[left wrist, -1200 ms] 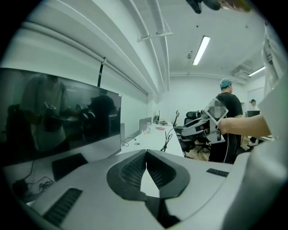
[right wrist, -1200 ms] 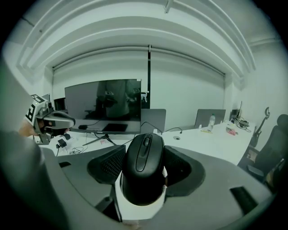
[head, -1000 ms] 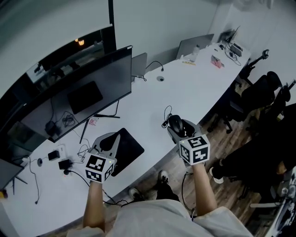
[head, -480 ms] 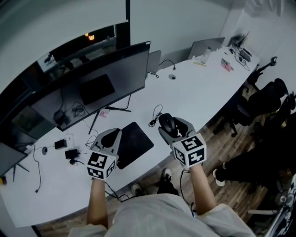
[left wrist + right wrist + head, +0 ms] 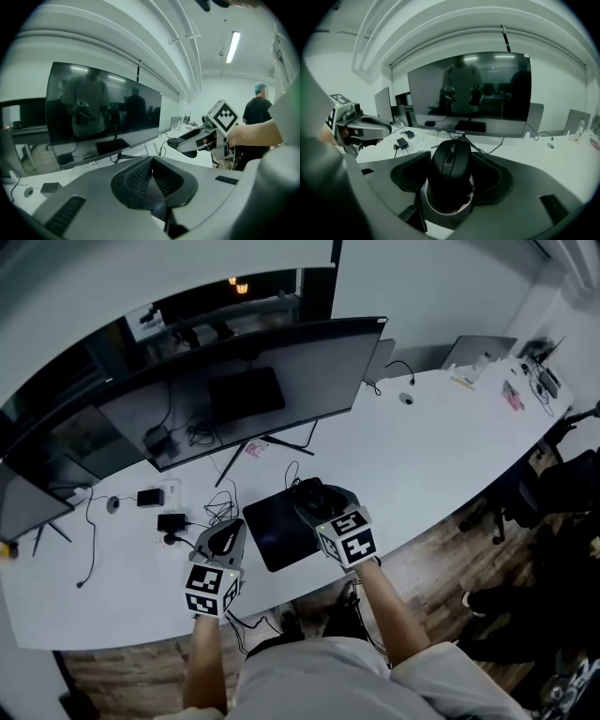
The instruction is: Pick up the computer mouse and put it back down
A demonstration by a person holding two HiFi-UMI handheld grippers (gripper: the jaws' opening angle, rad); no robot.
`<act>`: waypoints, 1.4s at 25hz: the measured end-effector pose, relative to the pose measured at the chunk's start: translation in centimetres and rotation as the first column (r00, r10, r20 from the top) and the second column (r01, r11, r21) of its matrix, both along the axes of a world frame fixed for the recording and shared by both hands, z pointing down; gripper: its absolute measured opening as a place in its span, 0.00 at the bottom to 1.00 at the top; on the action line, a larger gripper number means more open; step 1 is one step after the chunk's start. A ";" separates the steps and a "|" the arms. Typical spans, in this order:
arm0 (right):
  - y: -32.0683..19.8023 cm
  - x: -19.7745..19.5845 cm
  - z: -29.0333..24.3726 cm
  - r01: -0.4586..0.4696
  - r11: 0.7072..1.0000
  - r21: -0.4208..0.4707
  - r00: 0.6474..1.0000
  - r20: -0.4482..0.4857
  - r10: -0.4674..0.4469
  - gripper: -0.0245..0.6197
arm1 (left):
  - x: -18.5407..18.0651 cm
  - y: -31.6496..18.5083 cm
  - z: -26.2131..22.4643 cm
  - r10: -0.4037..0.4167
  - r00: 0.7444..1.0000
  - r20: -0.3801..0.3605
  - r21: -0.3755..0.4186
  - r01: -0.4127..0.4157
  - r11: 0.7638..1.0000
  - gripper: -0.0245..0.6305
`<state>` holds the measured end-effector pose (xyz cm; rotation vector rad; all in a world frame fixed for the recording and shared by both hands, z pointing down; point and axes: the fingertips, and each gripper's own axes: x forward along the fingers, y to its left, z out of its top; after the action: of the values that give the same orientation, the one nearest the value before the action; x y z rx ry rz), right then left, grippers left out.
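The right gripper (image 5: 316,505) has its jaws clamped wide on the computer mouse (image 5: 450,176), over the right edge of the black mouse pad (image 5: 270,532), near the front edge of the tabletop (image 5: 431,451), whose bare surface opens rightward. The left gripper (image 5: 223,538), jaws together and empty, is left of the pad
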<state>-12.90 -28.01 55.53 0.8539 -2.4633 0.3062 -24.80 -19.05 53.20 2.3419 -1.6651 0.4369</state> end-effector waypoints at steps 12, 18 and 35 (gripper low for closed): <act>-1.3 2.5 15.0 -0.057 0.986 -0.157 0.983 -0.184 0.027 0.47 | -1.5 1.2 4.9 -0.051 0.999 0.002 -0.093 0.051 0.994 0.06; -1.8 3.5 18.6 -0.081 0.982 -0.174 0.962 -0.271 0.031 0.48 | -0.8 0.9 6.3 -0.025 1.000 0.001 -0.122 0.025 0.992 0.06; -5.3 14.4 4.7 -0.294 0.955 0.044 0.946 -0.127 0.297 0.25 | 4.5 -3.9 0.8 0.076 0.997 -0.027 -0.041 -0.077 0.996 0.06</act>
<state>1.47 -33.32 60.25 1.2176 -2.2189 0.3127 -20.34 -22.92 54.02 2.3768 -1.5445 0.4497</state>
